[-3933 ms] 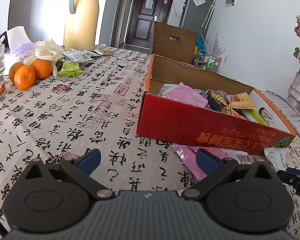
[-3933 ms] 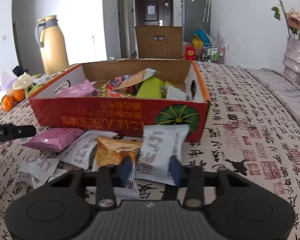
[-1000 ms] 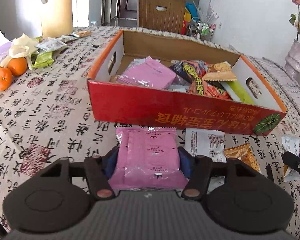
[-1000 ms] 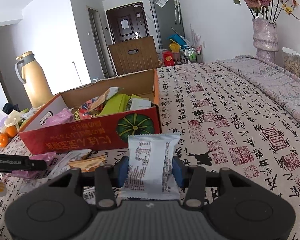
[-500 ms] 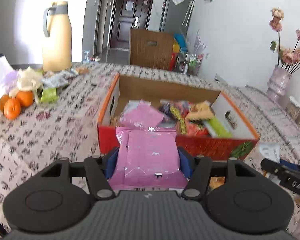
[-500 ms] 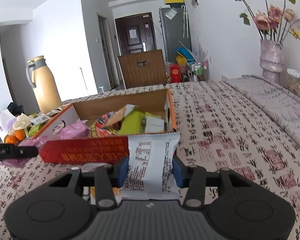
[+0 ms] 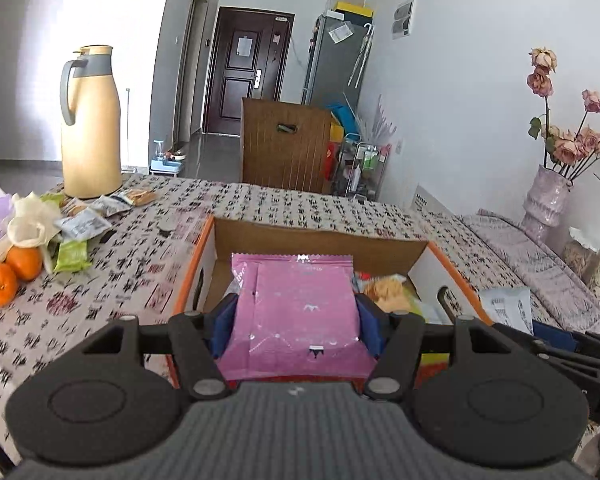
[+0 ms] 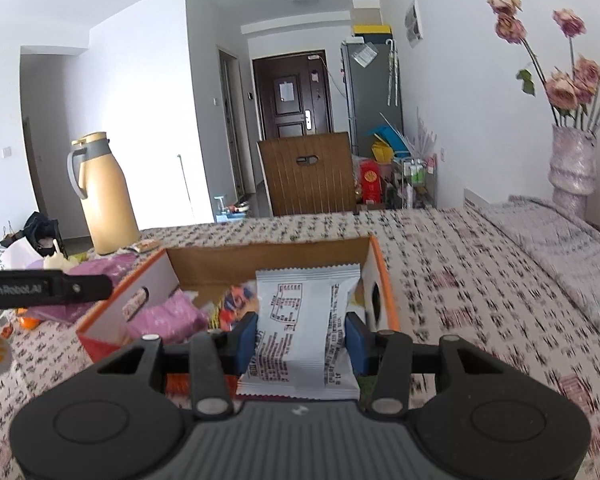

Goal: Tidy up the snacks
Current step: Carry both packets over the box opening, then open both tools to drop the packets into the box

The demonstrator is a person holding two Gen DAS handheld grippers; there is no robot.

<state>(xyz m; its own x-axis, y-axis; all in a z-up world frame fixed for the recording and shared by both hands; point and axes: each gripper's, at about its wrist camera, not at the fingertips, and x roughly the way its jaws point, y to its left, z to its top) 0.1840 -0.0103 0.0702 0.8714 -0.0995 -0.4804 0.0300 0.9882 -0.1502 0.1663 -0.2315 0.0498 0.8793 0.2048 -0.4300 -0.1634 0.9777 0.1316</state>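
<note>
My left gripper [image 7: 296, 326] is shut on a pink snack packet [image 7: 296, 312], held in the air over the near edge of the open red cardboard box [image 7: 320, 240]. A white snack packet [image 8: 304, 328] with black print is clamped in my right gripper [image 8: 302, 338], raised in front of the same box [image 8: 268, 256], toward its right end. Inside the box lie a pink packet [image 8: 168, 318] and several colourful ones. In the left wrist view the right gripper's fingers [image 7: 560, 340] and its white packet [image 7: 506, 306] show at the right edge.
On the patterned tablecloth [image 7: 120, 272] to the left lie oranges [image 7: 10, 270], green and white packets [image 7: 80, 224] and a tan thermos jug [image 7: 90, 124]. A vase of dried roses [image 8: 572, 164] stands at the right. A wooden chair back [image 7: 284, 148] is beyond the table.
Both grippers rose from the table with their packets: the pink packet now hangs over the box's near wall, and the white one has come up level with the box opening.
</note>
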